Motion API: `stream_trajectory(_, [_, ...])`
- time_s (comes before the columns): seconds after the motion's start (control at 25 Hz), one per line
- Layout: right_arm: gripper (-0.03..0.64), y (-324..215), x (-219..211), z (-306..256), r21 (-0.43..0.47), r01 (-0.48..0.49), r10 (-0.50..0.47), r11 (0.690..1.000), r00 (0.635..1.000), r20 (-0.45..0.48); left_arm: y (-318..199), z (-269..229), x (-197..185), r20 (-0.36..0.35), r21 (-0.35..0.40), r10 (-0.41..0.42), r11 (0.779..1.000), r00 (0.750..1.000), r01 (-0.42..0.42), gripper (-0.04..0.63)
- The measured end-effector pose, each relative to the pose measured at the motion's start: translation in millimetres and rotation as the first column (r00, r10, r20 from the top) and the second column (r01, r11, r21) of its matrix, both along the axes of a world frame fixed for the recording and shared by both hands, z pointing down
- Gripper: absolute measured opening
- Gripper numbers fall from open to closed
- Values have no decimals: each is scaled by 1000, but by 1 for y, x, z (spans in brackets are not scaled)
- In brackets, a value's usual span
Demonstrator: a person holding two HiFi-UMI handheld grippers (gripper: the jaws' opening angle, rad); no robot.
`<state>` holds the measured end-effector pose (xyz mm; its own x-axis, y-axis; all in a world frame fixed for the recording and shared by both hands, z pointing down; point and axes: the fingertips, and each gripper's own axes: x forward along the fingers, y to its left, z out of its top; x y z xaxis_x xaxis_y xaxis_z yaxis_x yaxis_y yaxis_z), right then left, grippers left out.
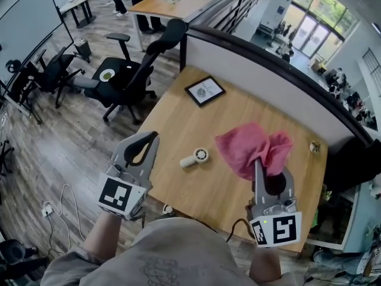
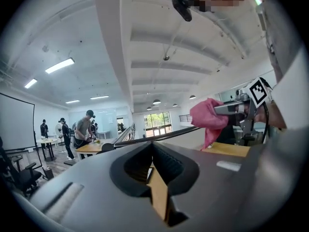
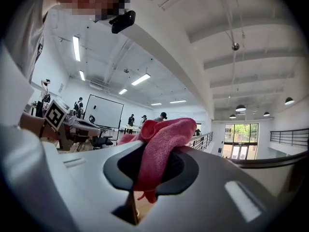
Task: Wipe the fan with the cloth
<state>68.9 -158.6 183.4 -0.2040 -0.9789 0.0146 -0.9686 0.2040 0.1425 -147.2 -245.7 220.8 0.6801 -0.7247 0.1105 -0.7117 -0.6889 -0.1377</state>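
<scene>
Nearest the head camera are the person's torso and the two grippers, both raised above the table [image 1: 178, 115].

Left gripper [image 1: 153, 137]: its own view shows the jaws brought together with nothing between them, only bare wood visible past the tips [image 2: 153, 148]. It carries nothing.

Right gripper [image 1: 261, 169]: jaws clamped on the pink cloth [image 1: 250, 146], which bunches out above and beyond the tips and hangs slightly below them in that gripper's view [image 3: 161, 139]. From the left gripper view the cloth [image 2: 207, 117] appears well clear of the tabletop.

Fan [image 1: 195, 157]: a small white handheld unit lying flat on the table, untouched, between the two grippers. Its long axis runs roughly across the head view, round head toward the cloth side, handle toward the left gripper.

Assessment: wiping has not begun. The fan lies left of and below the cloth, so the right gripper would need to come leftward and down. The left gripper appears nearer the handle end and better placed to steady it, but its jaws would have to part first.

A framed picture [image 1: 205, 91] lies farther back, clear of the work.
</scene>
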Motion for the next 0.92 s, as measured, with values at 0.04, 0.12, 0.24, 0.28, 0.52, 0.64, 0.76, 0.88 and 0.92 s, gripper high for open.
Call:
stream_trajectory(0.04, [57,1,3,6,-17,-2,3,1000,1000,16,-1,3,2,5,6,3,1000,1000,-3,2])
stream_trajectory(0.12, [57,2,8,21,-55,-9,11,998,999,37,-1,8,6,8,4,12,1000,1000,-12,2])
stream_trajectory(0.24, [57,5,14,46,-118,-26,31,993,999,35,2,19,15,16,-19,32,999,999,-31,2])
stream_trajectory(0.28, [57,6,15,54,-138,-31,36,990,999,35,4,24,17,26,-14,42,999,999,-42,2])
stream_trajectory(0.52, [57,21,19,75,-174,-51,63,983,996,66,13,44,24,71,-43,63,997,995,-60,2])
stream_trajectory(0.64, [57,21,22,77,-174,-68,78,982,996,49,10,39,29,66,-43,61,997,996,-58,2])
stream_trajectory(0.76, [57,20,24,76,-174,-77,84,982,996,35,9,35,31,68,-41,60,998,996,-57,2])
stream_trajectory(0.88, [57,21,26,75,-175,-77,84,981,996,31,10,35,30,86,-20,69,998,994,-67,2])
stream_trajectory(0.92, [57,22,26,74,-175,-78,85,981,996,30,11,35,30,93,-16,70,997,993,-69,1])
